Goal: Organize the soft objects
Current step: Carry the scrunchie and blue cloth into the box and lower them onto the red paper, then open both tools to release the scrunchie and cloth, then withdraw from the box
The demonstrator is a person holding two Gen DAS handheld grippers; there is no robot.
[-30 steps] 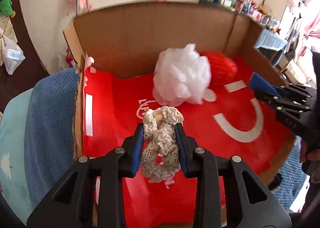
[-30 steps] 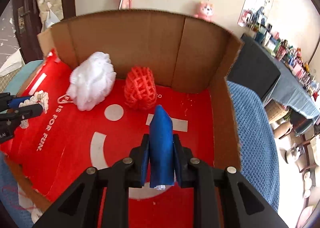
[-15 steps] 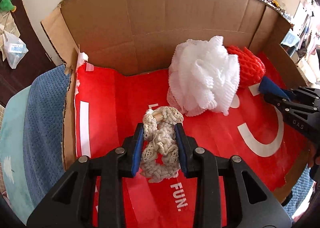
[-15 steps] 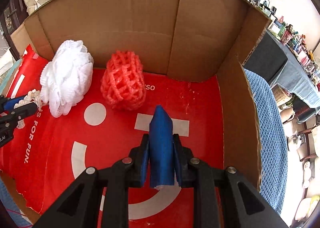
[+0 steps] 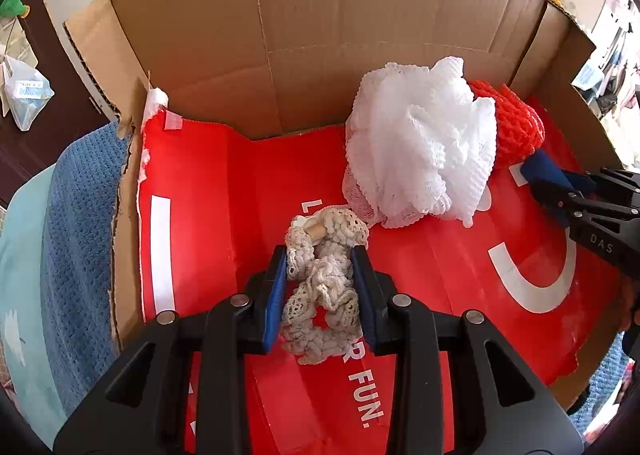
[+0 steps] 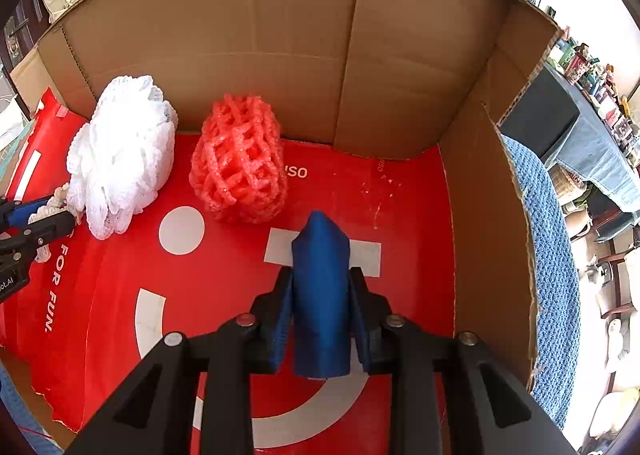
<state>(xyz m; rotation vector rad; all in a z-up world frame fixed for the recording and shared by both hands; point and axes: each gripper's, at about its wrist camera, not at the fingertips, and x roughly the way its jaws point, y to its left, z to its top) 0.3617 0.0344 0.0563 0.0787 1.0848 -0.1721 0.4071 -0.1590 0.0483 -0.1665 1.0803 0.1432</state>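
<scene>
Inside cardboard box (image 6: 400,55): white pouf (image 6: 120,155), red netting (image 6: 240,167).

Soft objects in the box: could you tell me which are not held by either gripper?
The white mesh pouf and the red foam net lie free by the back wall, while the grippers clamp the cream crochet piece and blue roll.

We have pushed both grippers deeper into the box (image 5: 304,55): its back wall now fills the upper part of both views, where a second ago room wall showed above it. Our left gripper (image 5: 322,267) has brought the crochet bundle (image 5: 324,287) up close beside the white pouf (image 5: 420,151). Our right gripper (image 6: 320,287) has carried the blue roll (image 6: 320,295) nearer the red net (image 6: 240,167).
</scene>
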